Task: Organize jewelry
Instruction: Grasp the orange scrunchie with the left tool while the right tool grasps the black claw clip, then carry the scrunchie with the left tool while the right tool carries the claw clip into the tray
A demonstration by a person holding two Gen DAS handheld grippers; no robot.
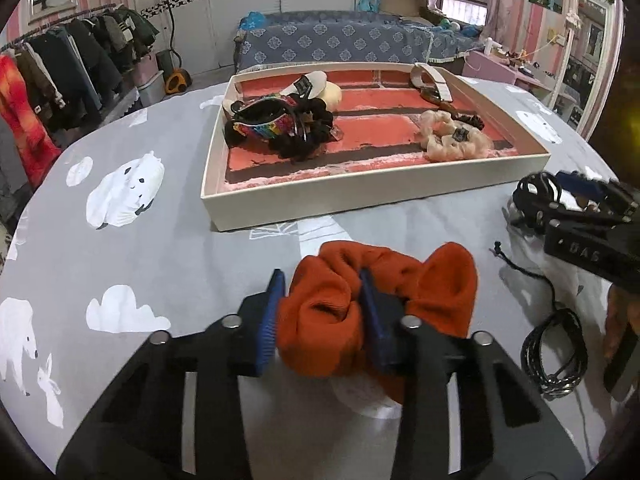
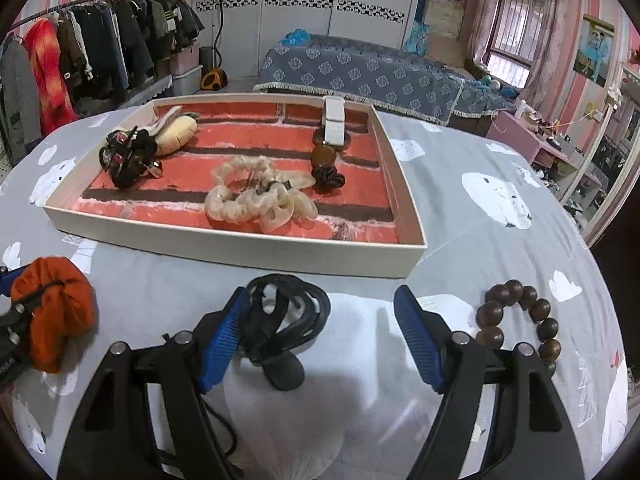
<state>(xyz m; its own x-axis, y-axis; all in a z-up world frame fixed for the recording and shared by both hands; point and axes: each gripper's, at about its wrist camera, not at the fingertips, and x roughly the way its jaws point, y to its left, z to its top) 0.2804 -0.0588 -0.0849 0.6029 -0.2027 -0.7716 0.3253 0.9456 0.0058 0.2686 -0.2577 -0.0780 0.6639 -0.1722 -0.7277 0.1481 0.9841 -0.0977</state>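
Orange fabric scrunchie (image 1: 376, 300) sits clamped in the left gripper (image 1: 320, 312); right gripper (image 2: 320, 336) gapes beside black cord bracelet (image 2: 286, 316).

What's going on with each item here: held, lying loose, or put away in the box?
Left hand-held gripper: shut on the orange scrunchie.
Orange scrunchie: gripped, not yet in the tray.
Right hand-held gripper: open.
Black cord bracelet: between the open fingers, ungripped.
Wooden bead bracelet: loose on the tablecloth.
Cream scrunchie: in the tray.
Tray: open, partly filled.
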